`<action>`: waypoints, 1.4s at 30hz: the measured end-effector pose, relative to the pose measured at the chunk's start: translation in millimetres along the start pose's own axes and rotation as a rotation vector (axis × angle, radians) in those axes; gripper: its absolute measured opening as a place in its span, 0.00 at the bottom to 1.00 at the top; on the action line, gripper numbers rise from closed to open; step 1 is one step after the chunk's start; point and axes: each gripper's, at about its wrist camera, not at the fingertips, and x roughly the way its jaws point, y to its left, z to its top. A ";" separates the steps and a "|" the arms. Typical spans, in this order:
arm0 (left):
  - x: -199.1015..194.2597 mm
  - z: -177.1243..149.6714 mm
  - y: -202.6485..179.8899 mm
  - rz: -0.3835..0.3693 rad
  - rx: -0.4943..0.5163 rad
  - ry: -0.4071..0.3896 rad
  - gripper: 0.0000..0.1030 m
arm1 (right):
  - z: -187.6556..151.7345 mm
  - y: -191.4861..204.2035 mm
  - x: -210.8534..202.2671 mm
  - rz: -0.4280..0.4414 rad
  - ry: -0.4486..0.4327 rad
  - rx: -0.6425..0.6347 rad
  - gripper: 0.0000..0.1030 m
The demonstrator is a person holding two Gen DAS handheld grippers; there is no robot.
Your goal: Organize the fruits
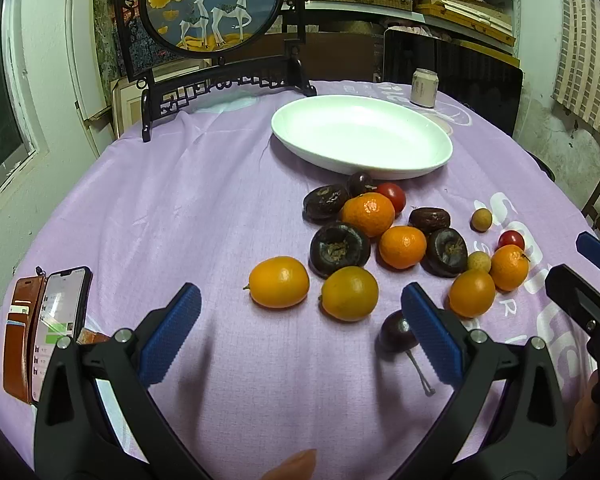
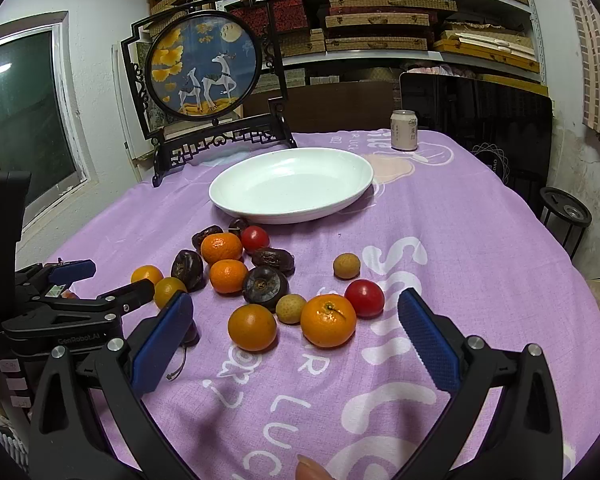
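1. The left gripper [image 1: 300,312] hangs wide open and holds nothing, above the cloth just short of two yellow-orange fruits [image 1: 279,287].
2. The right gripper [image 2: 296,316] gapes wide too, holding nothing.
3. The fruit pile [image 2: 236,268] lies loose on the cloth just in front of the white plate [image 2: 236,196].

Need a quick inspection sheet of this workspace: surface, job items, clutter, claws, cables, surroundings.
Surface: purple printed tablecloth, wrinkled.
Job's things: white oval dish empty; oranges, cherry tomatoes, dark fruits and small tan fruits loose in front of it, e.g. orange, tomato.
Clutter: drink can; phone in brown case; deer screen.
Claws: left claw open, empty; right claw open, empty.
Cables: nothing seen.
Surroundings: shelves of boxes, window.
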 end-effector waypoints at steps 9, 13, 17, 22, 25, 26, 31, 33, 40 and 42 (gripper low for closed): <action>1.6 -2.5 0.1 0.000 -0.002 0.002 0.98 | 0.1 0.0 0.3 0.001 0.001 0.001 0.99; 1.8 -2.8 -0.1 0.000 -0.002 0.003 0.98 | 0.2 -0.1 0.5 0.001 0.002 0.002 0.99; 3.1 -3.0 -0.2 0.000 -0.001 0.007 0.98 | 0.3 -0.2 0.5 0.001 0.002 0.002 0.99; 3.7 -3.0 -0.5 0.000 -0.001 0.008 0.98 | 0.3 -0.1 0.8 0.001 0.002 0.002 0.99; 4.0 -3.5 -0.9 -0.001 0.000 0.009 0.98 | 0.3 0.0 0.9 0.001 0.002 0.002 0.99; 3.8 -3.5 -0.7 0.000 0.000 0.009 0.98 | 0.4 0.0 1.0 0.001 0.003 0.003 0.99; 4.1 -4.0 -0.9 -0.001 -0.001 0.010 0.98 | 0.5 -0.1 1.2 0.001 0.003 0.003 0.99; 4.4 -5.0 -1.6 -0.002 -0.001 0.012 0.98 | 0.5 -0.1 1.1 0.002 0.003 0.003 0.99; 4.5 -5.0 -1.6 -0.002 -0.002 0.012 0.98 | 0.7 -0.4 1.3 0.002 0.004 0.004 0.99; 5.0 -5.6 -2.4 -0.002 -0.001 0.015 0.98 | 0.7 -0.5 1.2 0.002 0.003 0.005 0.99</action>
